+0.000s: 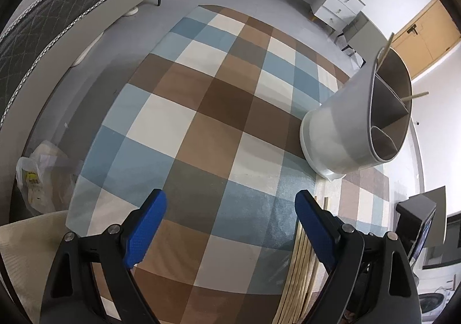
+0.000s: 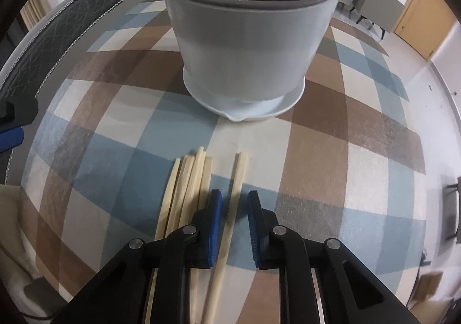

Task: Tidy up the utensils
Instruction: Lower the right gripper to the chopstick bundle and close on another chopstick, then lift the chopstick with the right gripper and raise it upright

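Covering the table, a checked cloth (image 2: 317, 151) in blue, brown and cream carries everything else. Near its middle stands a grey utensil holder (image 2: 247, 44) on a white base, split inside by dividers; the left wrist view shows two chopsticks (image 1: 384, 49) already leaning in it. Just before the holder lies a bundle of pale chopsticks (image 2: 187, 180), and beside it a separate pair (image 2: 237, 180). The right gripper (image 2: 234, 200) straddles that pair, its blue pads narrowed but not visibly pressing the wood. The left gripper (image 1: 230, 203) hangs spread wide over bare cloth, holding nothing.
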A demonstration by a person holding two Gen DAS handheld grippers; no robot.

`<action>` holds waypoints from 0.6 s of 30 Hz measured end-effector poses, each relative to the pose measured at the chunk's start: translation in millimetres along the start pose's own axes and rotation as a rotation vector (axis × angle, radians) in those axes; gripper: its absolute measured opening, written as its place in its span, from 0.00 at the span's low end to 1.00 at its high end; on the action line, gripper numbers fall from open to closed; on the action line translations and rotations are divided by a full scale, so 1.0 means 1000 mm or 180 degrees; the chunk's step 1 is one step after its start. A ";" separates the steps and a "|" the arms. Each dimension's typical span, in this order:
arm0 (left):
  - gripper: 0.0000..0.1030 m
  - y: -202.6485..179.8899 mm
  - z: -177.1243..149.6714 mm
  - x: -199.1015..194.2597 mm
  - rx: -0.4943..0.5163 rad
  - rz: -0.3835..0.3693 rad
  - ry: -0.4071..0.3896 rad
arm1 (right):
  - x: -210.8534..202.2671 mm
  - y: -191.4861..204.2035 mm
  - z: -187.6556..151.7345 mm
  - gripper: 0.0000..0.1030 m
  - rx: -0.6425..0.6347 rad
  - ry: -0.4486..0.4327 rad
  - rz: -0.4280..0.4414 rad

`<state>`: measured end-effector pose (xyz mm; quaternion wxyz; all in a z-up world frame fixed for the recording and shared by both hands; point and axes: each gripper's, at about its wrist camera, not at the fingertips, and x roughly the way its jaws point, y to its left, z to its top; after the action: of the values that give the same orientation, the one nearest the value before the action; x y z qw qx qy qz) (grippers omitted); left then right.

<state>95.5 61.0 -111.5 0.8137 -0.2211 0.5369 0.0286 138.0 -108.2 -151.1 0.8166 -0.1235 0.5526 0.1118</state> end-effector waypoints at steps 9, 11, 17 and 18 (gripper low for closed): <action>0.85 0.005 0.002 0.001 -0.0037 -0.0004 0.0089 | 0.010 0.003 0.026 0.09 0.0002 -0.0046 0.0081; 0.85 0.006 0.002 0.004 -0.0053 0.0003 0.0135 | 0.009 -0.001 0.024 0.06 0.0030 -0.0034 0.0147; 0.85 -0.010 -0.009 0.017 0.0276 0.0039 0.0298 | -0.025 -0.043 0.014 0.05 0.0465 -0.0338 0.0437; 0.85 -0.013 -0.013 0.018 0.0343 0.0040 0.0322 | -0.033 -0.050 0.012 0.05 0.0559 -0.0406 0.0493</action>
<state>95.7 41.3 -127.3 0.7960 -0.1748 0.5795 -0.0064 152.2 -153.0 -111.9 0.8466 -0.0012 0.5152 0.1333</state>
